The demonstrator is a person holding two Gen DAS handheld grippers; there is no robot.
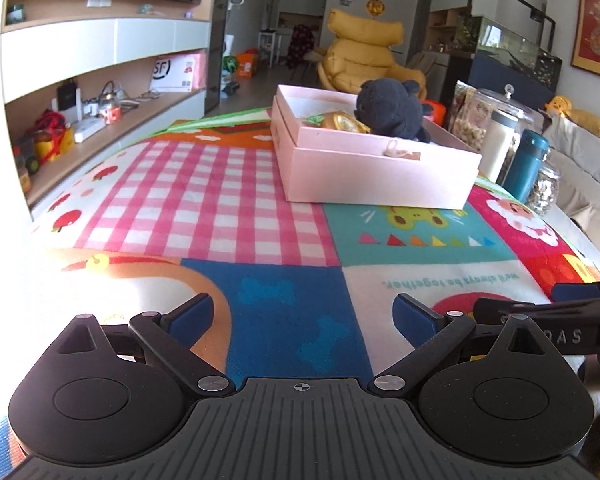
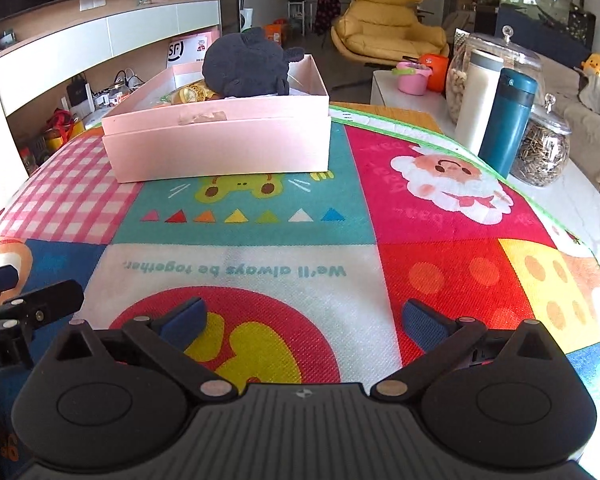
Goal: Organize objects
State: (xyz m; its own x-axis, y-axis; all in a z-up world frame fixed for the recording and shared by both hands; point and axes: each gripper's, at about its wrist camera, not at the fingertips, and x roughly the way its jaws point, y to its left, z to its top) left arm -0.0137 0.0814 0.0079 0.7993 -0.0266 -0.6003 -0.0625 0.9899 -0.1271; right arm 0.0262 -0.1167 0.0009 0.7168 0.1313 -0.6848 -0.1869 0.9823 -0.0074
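- Both tools are being held open and empty: the left gripper (image 1: 302,320) and the right gripper (image 2: 302,320) are each showing blue pads spread wide, with only the patterned mat (image 1: 220,208) between them.
- The task's things are sitting toward the mat's far edge: a pink box (image 2: 220,140) is holding a dark plush toy (image 2: 244,66) and a gold-wrapped item (image 2: 190,94).
- No loose object is being seen on the mat near either gripper, so the organizing is probably judged near done or between picks.
- For the step in hand, the next item is being looked for; if the bottles are meant, the approach is best made from the mat's right edge, jaws kept wide and level, so the upright bottles are not being tipped.
- Care is being advised around the glass jars, which would likely be slippery and heavy.
- The right wrist view is showing what the left view is hiding: a seed jar (image 2: 542,152) in full, a teal bottle (image 2: 508,120), a white bottle (image 2: 478,100), and a pink cup (image 2: 412,76) on the bare table (image 2: 580,208) past the mat's right edge.
- The left wrist view is showing the shelf unit (image 1: 100,120) by the mat's left edge more fully, plus the right tool's fingers entering at the frame's right.
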